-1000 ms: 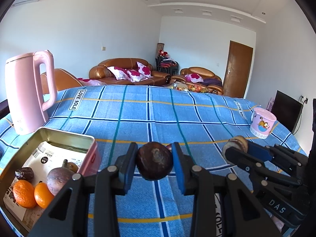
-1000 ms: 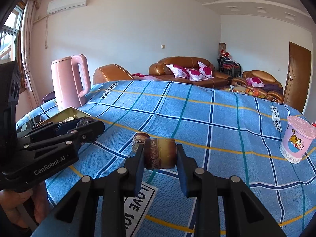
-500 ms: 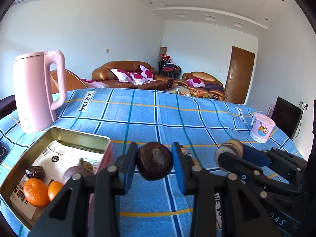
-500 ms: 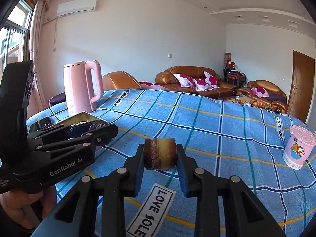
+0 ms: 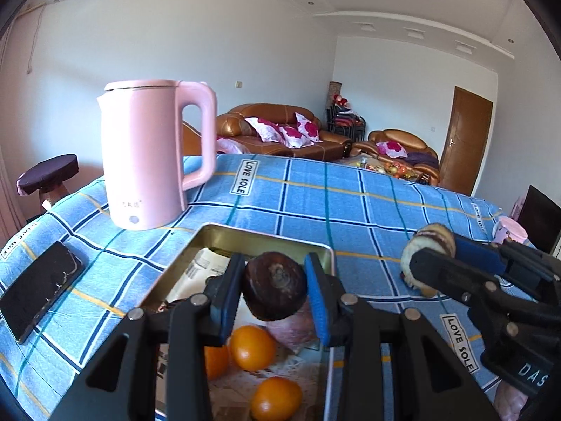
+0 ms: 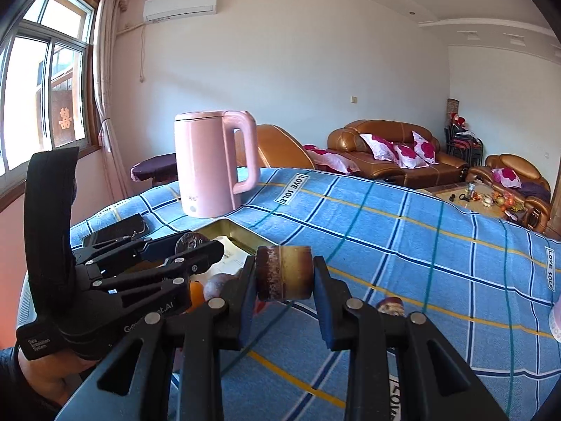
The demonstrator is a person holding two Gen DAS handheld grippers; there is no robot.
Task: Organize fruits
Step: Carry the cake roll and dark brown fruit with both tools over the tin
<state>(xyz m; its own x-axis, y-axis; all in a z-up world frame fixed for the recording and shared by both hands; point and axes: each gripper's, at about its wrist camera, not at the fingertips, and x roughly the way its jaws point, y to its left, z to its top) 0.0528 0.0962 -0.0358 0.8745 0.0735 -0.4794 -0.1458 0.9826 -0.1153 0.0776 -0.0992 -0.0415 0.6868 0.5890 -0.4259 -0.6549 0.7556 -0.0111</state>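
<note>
My left gripper is shut on a dark brown round fruit and holds it above the gold metal tin. The tin holds oranges, a purple fruit and paper. My right gripper is shut on a cut brown-and-yellow fruit piece, held above the blue checked cloth to the right of the tin. That piece also shows in the left wrist view. Another fruit lies on the cloth near the right gripper.
A pink kettle stands behind the tin at the left. A black phone lies at the table's left edge. A small pink cup stands far right. Sofas fill the room beyond the table.
Both grippers have swung left with their fruits. The left gripper now hangs over the tin instead of beside it. The right gripper rose and followed toward the tin.
</note>
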